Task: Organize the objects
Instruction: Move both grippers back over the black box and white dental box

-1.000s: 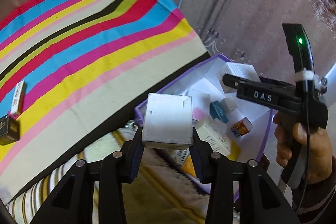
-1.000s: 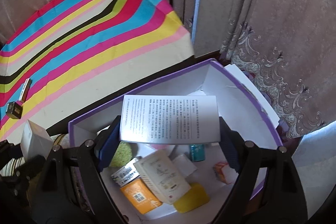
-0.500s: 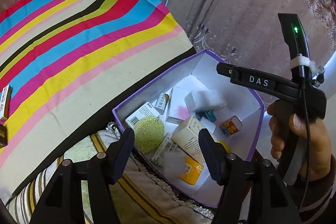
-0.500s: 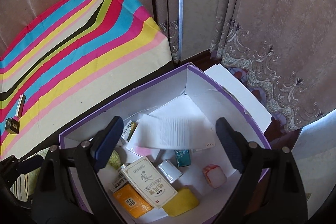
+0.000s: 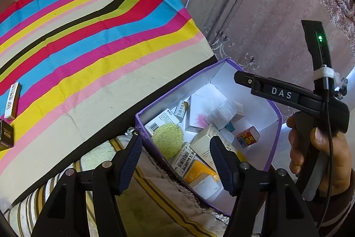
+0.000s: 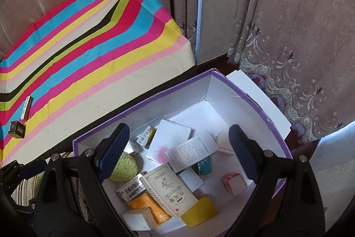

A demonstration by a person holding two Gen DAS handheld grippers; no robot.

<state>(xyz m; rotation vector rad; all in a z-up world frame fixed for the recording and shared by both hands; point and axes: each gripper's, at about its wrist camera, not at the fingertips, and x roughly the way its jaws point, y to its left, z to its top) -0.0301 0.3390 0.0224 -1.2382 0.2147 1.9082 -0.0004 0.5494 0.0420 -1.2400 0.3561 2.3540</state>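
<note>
White letters "DAS" are showing on the black bar of the right gripper. A small red-and-blue box in the purple-rimmed box is showing what looks like "88". Barcodes and dense print are sitting on several cartons, too small to read.
</note>
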